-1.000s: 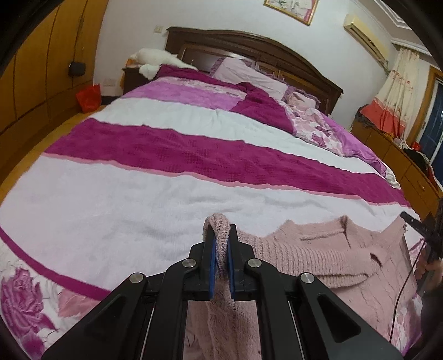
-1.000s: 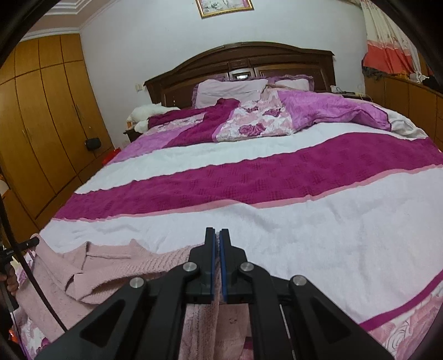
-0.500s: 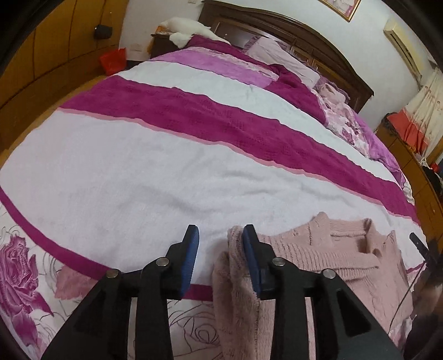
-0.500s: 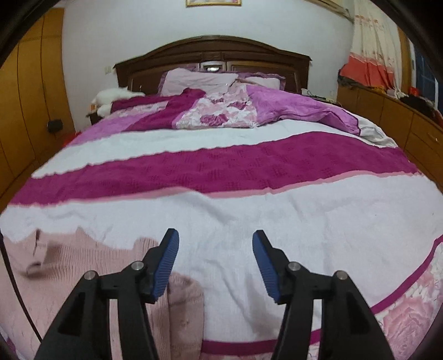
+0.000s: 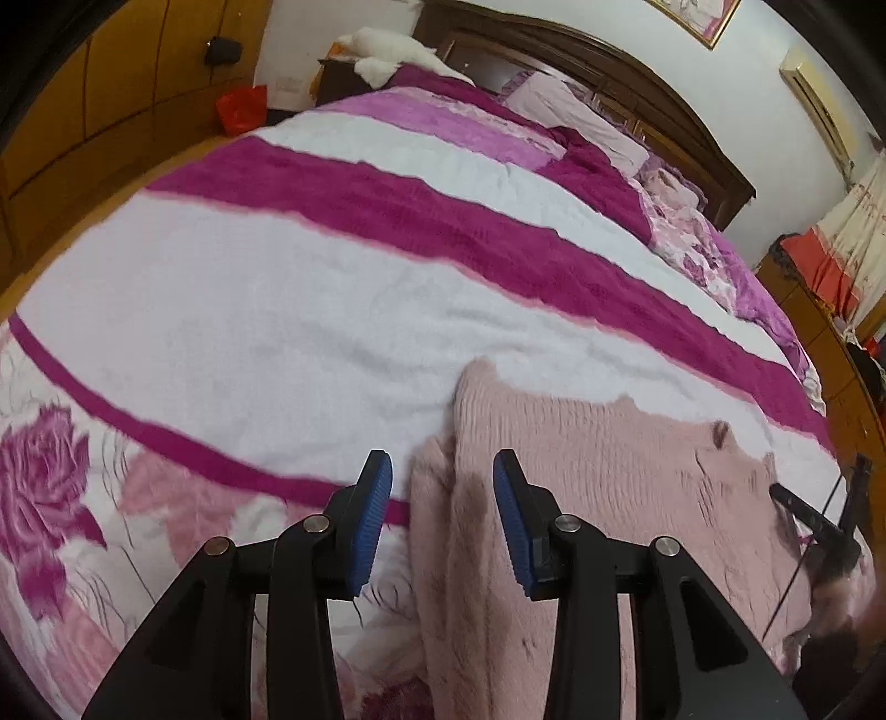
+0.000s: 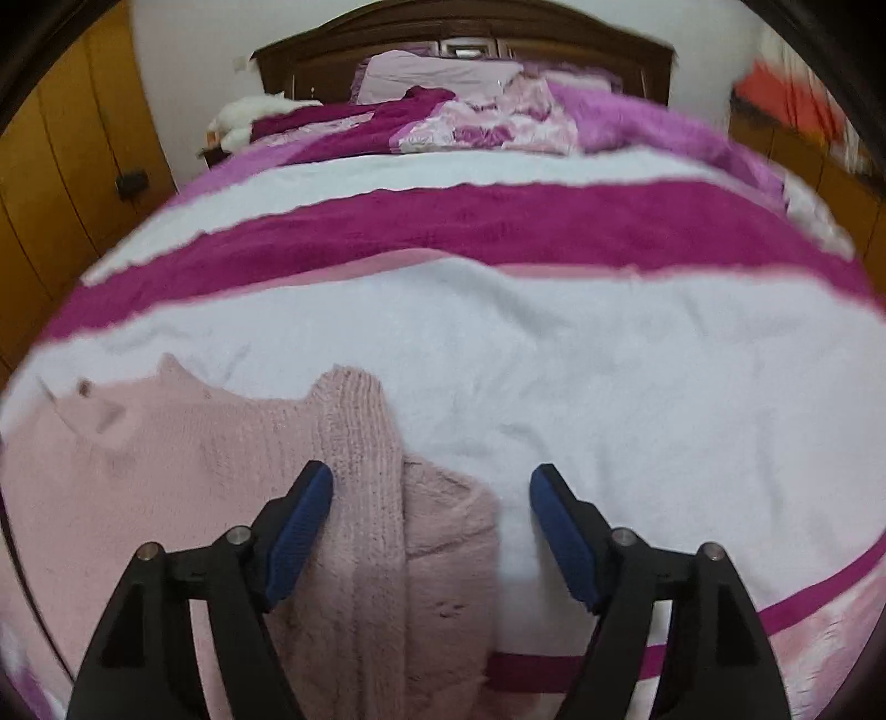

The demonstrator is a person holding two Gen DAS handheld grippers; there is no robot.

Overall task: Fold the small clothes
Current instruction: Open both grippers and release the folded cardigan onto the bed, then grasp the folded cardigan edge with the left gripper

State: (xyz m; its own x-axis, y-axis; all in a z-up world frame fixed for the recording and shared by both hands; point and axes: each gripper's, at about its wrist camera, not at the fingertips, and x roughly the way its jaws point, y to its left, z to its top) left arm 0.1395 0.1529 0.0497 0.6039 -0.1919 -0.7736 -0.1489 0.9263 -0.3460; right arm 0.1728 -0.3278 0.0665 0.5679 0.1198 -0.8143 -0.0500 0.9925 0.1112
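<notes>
A pink knitted sweater (image 5: 598,476) lies flat on the bed near its front edge. In the left wrist view my left gripper (image 5: 442,498) is open and empty, just above the sweater's left folded edge. In the right wrist view the sweater (image 6: 183,459) fills the lower left, with a ribbed sleeve (image 6: 360,437) folded over its right side. My right gripper (image 6: 431,515) is open and empty, above that right edge. The other gripper's dark tip (image 5: 814,520) shows at the far right of the left wrist view.
The bed carries a blanket (image 5: 310,310) in white and magenta stripes with rose print at the front. Pillows (image 6: 437,72) and a dark wooden headboard (image 6: 470,22) lie at the far end. Wooden wardrobes (image 6: 61,166) stand to the left, a low cabinet (image 5: 830,332) to the right.
Both grippers were shut on the sweater's edges one second ago. They opened, let the cloth drop flat on the bed, and have opened wider and tilted further down since.
</notes>
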